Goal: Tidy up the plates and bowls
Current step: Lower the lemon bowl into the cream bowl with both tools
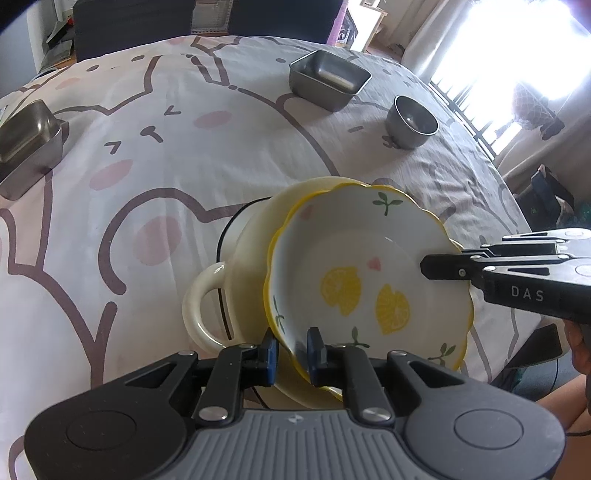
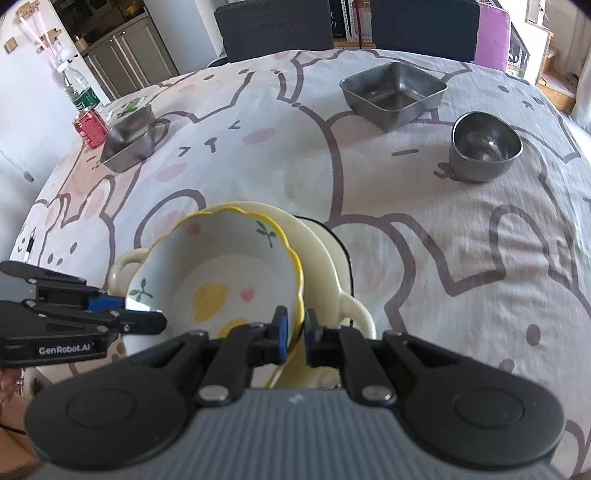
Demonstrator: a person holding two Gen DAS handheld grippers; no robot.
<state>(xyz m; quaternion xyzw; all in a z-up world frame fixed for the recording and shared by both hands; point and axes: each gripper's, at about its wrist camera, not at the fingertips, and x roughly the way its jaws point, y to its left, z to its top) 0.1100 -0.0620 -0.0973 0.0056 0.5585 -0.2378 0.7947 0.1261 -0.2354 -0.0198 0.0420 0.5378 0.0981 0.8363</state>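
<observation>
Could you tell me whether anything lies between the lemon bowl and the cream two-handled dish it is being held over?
Nothing visible does. The lemon bowl, gripped at opposite rims by the left gripper and right gripper, hangs tilted right above the cream dish, with no other item seen between them. The dish's interior under the bowl is hidden.

lemon bowl [image 1: 369, 280] hides cream pot's [image 1: 236, 266] interior.

Bright window [image 1: 535, 48] glares beyond a bunny-print tablecloth [image 2: 406, 229]; dark chairs [image 2: 273, 26] behind.

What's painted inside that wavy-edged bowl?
Yellow lemon slices, pink hearts and green sprigs inside the white bowl; clearest from the left wrist.
</observation>
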